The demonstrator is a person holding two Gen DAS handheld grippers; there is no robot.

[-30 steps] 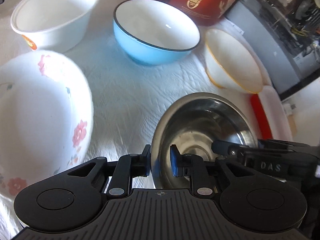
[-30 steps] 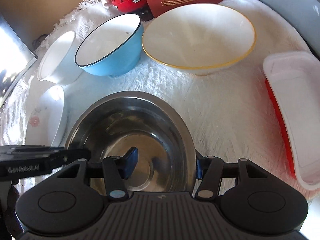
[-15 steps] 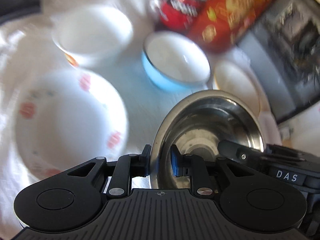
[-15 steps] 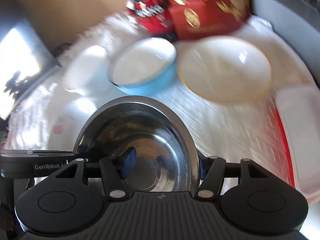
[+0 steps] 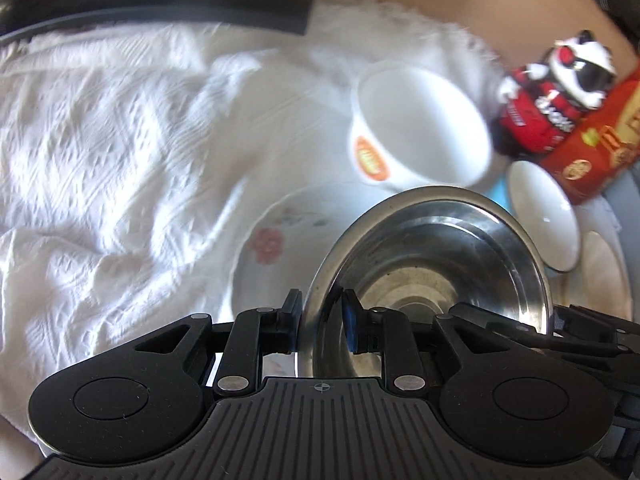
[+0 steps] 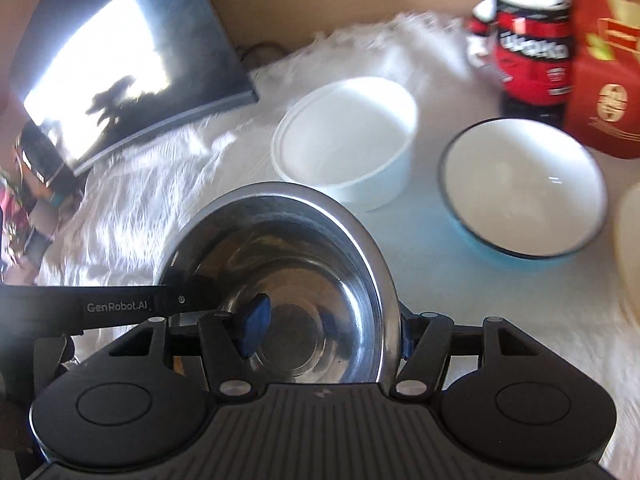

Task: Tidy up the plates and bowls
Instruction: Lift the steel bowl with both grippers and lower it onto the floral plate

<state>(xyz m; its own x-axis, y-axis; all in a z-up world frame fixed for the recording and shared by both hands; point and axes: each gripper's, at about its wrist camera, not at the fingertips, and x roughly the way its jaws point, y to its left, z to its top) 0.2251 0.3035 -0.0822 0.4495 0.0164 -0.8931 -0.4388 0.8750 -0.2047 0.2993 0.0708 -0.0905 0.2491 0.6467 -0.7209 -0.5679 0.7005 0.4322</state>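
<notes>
A steel bowl (image 5: pixel 432 256) is held in the air between both grippers. My left gripper (image 5: pixel 320 320) is shut on its left rim. My right gripper (image 6: pixel 332 332) straddles its right rim with a wide gap between the fingers; the steel bowl also shows in the right wrist view (image 6: pixel 288 280). Below it lies a floral white bowl (image 5: pixel 276 240). A white bowl with an orange logo (image 5: pixel 416 128) stands behind, and shows too in the right wrist view (image 6: pixel 344 140). A blue bowl (image 6: pixel 520 196) stands to the right.
A white cloth (image 5: pixel 100 140) covers the table. A red box (image 6: pixel 604 60) and a red-and-black figure (image 6: pixel 528 28) stand at the back right. A dark screen (image 6: pixel 116 60) leans at the back left. A cream bowl's edge (image 6: pixel 630 248) shows at far right.
Both grippers have lifted the steel bowl off the cloth and carried it left, over the floral bowl. The views have swung left, away from the cream bowl and red tray.
</notes>
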